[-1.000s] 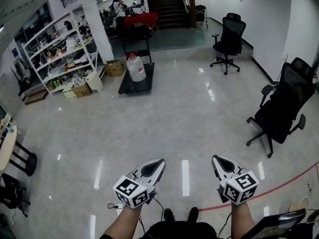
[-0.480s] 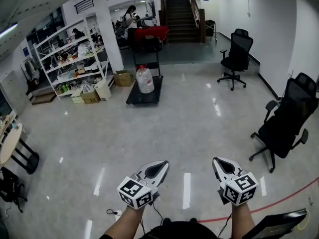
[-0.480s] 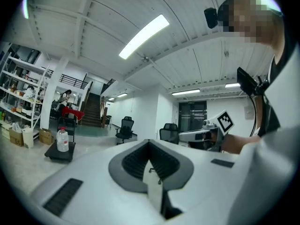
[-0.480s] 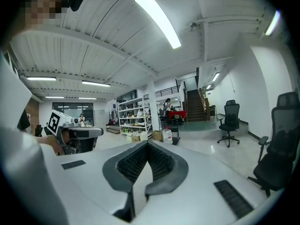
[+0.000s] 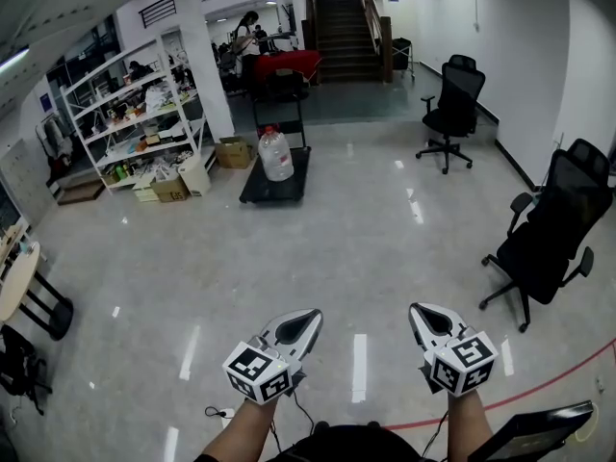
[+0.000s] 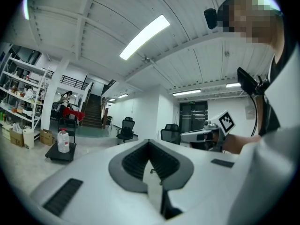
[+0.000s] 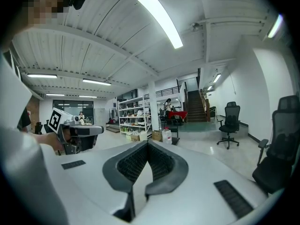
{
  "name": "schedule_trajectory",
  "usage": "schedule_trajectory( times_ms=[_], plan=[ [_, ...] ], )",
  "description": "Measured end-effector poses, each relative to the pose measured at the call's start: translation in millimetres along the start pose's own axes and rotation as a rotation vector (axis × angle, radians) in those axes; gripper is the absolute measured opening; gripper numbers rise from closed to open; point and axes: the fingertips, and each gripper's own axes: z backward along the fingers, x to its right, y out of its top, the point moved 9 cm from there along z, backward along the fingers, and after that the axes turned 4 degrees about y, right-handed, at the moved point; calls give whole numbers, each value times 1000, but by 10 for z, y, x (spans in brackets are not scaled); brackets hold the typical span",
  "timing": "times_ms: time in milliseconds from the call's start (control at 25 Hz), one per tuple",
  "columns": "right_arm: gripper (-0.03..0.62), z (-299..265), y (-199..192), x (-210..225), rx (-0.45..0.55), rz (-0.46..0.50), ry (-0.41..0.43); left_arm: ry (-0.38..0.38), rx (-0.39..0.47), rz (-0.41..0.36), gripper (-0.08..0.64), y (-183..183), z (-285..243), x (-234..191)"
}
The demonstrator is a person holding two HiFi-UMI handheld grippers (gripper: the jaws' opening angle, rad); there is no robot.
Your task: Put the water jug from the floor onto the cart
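Observation:
A clear water jug (image 5: 275, 154) with a red cap stands upright on a black flat cart (image 5: 280, 185) far across the floor, near a white pillar. It also shows small in the left gripper view as the jug (image 6: 63, 140) on the cart (image 6: 60, 154), and in the right gripper view as the jug (image 7: 166, 135). My left gripper (image 5: 310, 316) and right gripper (image 5: 421, 309) are held side by side near my body, both shut and empty, pointing across the room. The left gripper (image 6: 149, 142) and right gripper (image 7: 148, 143) have nothing between their jaws.
Open shelving (image 5: 125, 114) with boxes (image 5: 173, 187) on the floor lines the left wall. Two black office chairs (image 5: 452, 104) (image 5: 551, 229) stand on the right. A staircase (image 5: 342, 17) and a person (image 5: 246, 35) are at the back. A red line (image 5: 539, 364) crosses the floor near my feet.
The head view has tilted, so the cart and jug sit a little lower in the picture. Both grippers have risen slightly and stay shut.

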Motion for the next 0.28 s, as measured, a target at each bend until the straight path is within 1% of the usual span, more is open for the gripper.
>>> schedule_trajectory(
  times_ms=[280],
  plan=[
    [3,-31,-66,60,-10,3,4,12,-12,6,2,-73,-37,-46]
  ],
)
